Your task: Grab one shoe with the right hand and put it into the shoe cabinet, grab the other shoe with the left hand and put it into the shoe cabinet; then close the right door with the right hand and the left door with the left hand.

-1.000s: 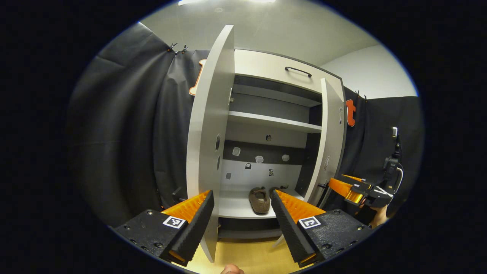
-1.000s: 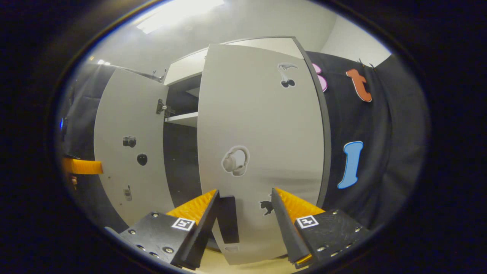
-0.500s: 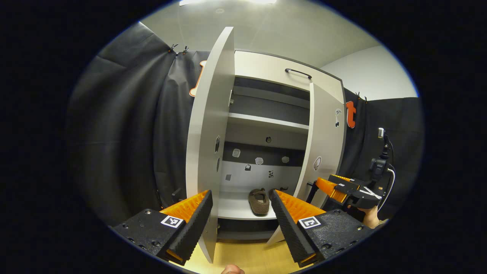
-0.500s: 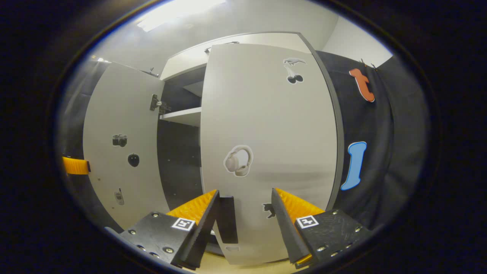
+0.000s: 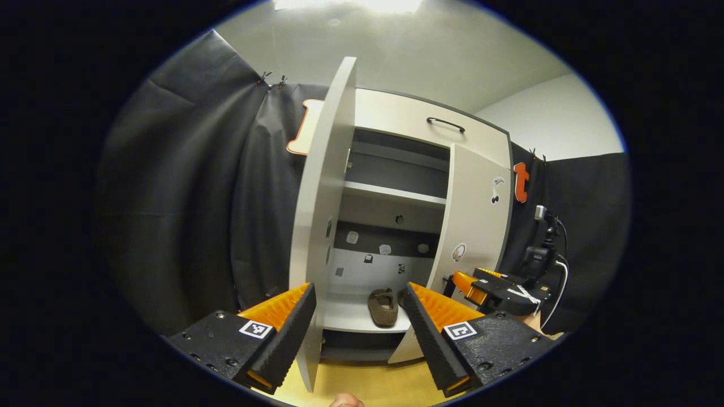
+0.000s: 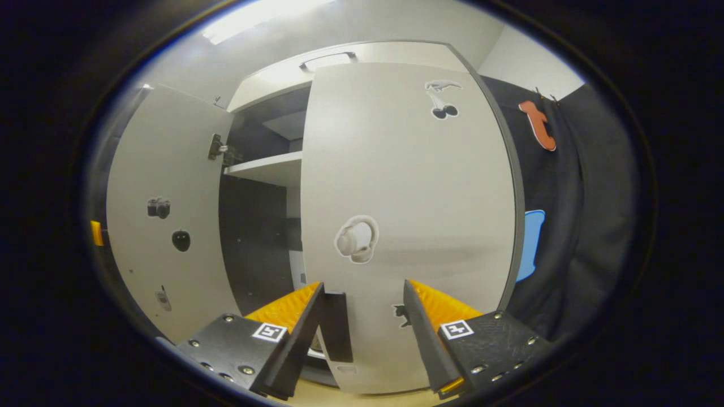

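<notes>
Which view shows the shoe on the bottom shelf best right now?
The left gripper view: the shoe lies in plain sight on the cabinet's bottom shelf, between the two open doors. In the right gripper view the right door fills the middle and covers that shelf.

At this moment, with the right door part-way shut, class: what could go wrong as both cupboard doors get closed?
1. The right claw is open against the right door, next to its handle, not clamped; it may slip off.
2. The left door stands wide open, edge-on between the open left claw fingers; a careless swing could knock it.
3. The shoe lies near the shelf's front edge; a closing door might catch it.
</notes>
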`<move>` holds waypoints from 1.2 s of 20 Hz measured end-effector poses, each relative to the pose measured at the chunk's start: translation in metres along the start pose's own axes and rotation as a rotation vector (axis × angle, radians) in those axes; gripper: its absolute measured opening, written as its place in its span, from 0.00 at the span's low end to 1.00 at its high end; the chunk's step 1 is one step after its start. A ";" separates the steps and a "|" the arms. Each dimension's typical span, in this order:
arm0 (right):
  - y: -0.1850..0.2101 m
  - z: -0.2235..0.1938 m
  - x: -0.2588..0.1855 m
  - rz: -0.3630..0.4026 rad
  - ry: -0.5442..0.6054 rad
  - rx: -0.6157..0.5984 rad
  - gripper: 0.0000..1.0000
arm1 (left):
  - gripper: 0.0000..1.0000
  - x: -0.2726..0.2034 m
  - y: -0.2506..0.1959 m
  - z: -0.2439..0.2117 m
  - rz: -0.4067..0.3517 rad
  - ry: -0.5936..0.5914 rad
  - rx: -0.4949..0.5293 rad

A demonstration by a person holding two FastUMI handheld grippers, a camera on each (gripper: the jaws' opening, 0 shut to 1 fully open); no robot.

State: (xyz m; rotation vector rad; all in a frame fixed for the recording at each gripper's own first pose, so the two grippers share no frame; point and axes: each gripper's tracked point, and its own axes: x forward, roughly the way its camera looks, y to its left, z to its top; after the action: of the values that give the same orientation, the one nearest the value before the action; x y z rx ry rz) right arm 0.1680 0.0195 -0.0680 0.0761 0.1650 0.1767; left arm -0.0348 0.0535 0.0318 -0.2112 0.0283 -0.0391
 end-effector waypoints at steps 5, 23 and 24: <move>0.000 0.000 0.011 -0.012 -0.003 0.002 0.83 | 0.94 -0.019 0.033 0.013 0.078 -0.030 -0.022; -0.012 0.004 0.016 -0.064 -0.018 0.010 0.82 | 0.95 0.012 0.133 -0.063 0.238 0.150 0.118; -0.014 0.008 0.013 -0.068 -0.026 0.013 0.82 | 0.95 0.014 0.137 -0.067 0.245 0.154 0.122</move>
State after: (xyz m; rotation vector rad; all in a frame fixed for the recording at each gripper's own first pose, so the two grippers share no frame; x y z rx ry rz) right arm 0.1842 0.0072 -0.0638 0.0855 0.1430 0.1064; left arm -0.0179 0.1727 -0.0630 -0.0811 0.2041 0.1873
